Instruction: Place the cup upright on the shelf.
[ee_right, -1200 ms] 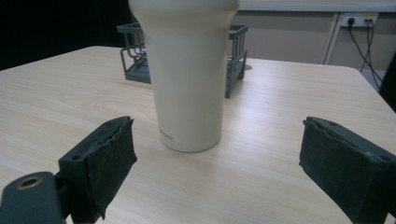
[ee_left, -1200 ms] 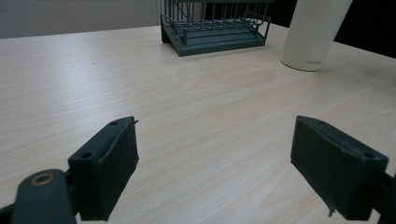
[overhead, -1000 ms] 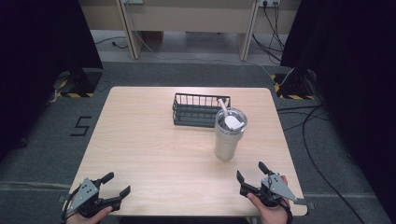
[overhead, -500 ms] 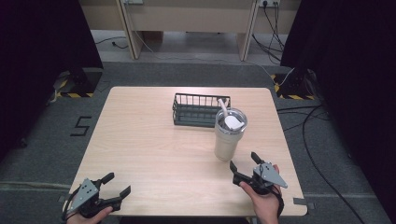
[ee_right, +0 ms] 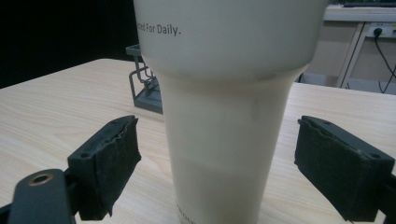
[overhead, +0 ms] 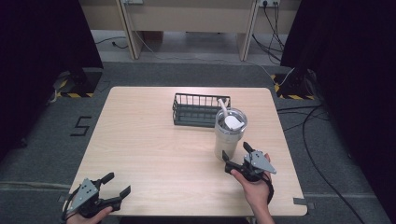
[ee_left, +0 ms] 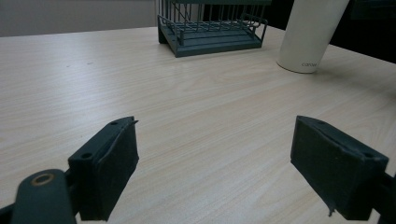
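Now right tongs spread wide, flanking cup base near basket, not touching. Left tongs spread, low at desk front corner. Cup reads "For Daily."

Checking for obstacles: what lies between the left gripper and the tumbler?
Only bare table lies between the open left gripper and the tumbler, per the left gripper view.
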Available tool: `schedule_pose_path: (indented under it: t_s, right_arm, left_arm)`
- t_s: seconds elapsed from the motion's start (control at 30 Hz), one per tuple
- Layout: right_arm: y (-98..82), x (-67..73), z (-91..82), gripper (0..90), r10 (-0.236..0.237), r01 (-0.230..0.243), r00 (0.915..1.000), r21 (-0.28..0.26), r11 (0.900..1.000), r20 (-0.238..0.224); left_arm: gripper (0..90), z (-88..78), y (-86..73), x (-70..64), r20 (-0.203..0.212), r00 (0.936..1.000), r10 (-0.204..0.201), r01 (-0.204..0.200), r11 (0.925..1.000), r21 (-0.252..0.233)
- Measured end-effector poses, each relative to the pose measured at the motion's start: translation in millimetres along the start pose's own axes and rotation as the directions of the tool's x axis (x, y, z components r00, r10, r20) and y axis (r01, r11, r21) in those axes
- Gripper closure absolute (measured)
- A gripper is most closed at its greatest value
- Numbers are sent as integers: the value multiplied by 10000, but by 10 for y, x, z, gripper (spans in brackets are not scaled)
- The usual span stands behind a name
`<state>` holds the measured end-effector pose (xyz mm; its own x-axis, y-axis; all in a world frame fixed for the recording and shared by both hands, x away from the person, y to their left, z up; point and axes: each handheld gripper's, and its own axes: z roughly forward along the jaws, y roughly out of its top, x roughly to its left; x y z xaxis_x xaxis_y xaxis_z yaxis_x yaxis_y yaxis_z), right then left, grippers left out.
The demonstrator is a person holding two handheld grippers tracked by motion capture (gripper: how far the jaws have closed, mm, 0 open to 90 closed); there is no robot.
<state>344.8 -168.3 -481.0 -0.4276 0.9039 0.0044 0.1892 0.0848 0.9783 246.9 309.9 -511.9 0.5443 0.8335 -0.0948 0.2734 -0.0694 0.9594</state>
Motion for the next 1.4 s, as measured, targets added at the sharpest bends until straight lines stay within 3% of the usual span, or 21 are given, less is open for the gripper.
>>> schedule_pose_path:
  t_s: [0.63, 1.13, 1.4]
  right_arm:
    - [68, -23, 335, 128, 89, -91, 9996, 61, 9999, 283]
    - [96, -27, 554, 54, 231, -229, 9989, -56, 9997, 402]
    - [49, -4, 621, 90, -54, 52, 9984, 39, 10000, 564]
  left_arm:
    - [144, -1, 4, 2, 62, 10000, -27, 27, 10000, -42]
    - [145, -2, 10, 2, 104, 9999, 29, -28, 10000, -16]
    - [145, -10, 16, -1, 156, 9999, 47, -46, 10000, -54]
